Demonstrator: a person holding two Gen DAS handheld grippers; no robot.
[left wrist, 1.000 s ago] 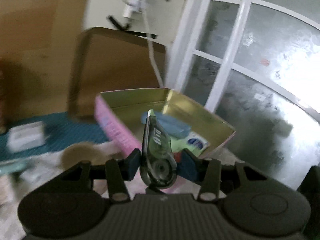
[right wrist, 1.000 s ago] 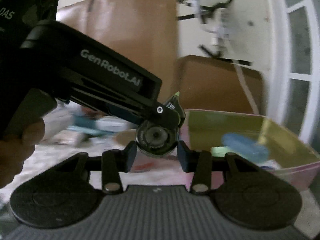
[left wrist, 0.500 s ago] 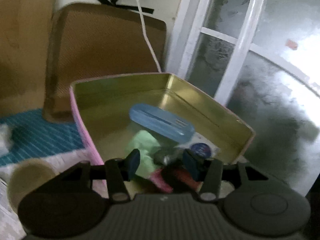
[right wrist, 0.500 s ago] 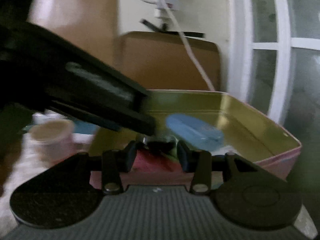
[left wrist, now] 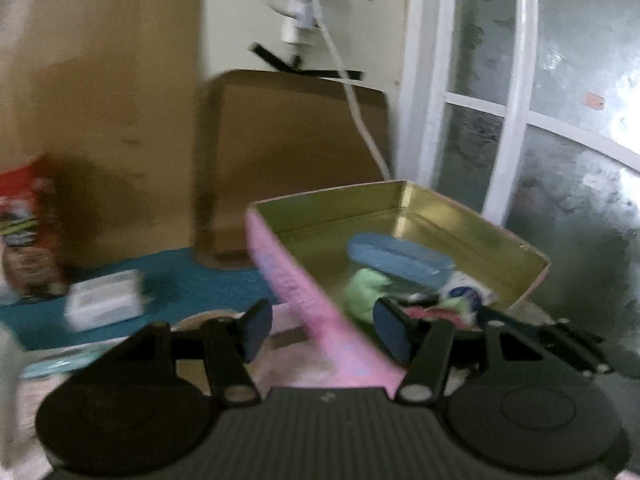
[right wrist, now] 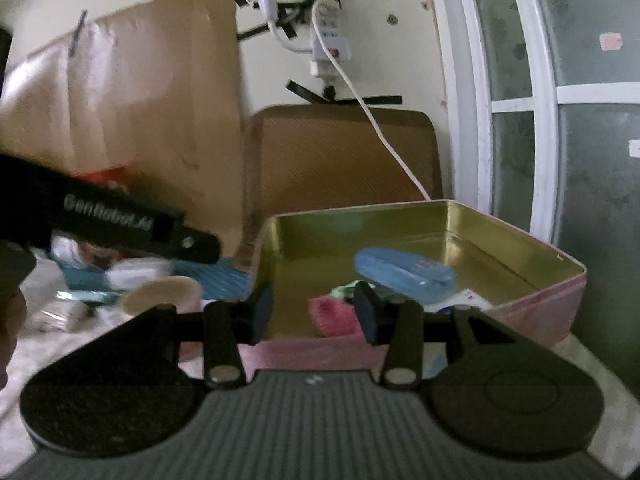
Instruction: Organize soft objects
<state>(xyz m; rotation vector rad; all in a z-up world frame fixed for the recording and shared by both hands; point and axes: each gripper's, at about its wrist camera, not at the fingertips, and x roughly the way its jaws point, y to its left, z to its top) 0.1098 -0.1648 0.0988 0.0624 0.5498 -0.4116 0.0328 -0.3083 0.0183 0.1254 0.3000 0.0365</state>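
Left gripper (left wrist: 322, 332): fingers spread apart, nothing between them, held above the near pink wall of the tin (left wrist: 304, 280). Right gripper (right wrist: 314, 314): fingers likewise apart and empty, poised at the tin's near rim. Tin: pink outside, gold inside, open-topped, directly ahead of both grippers. Contents, ahead of the right gripper's fingertips: blue oblong case (right wrist: 404, 270) lying uppermost; pink soft item (right wrist: 334, 314) nearest; green soft item (left wrist: 366, 290) beside it. Left of the left gripper: white box (left wrist: 104, 304) on a teal mat (left wrist: 192, 280). Beyond: brown cardboard (right wrist: 344, 152), white cable (right wrist: 384, 136).
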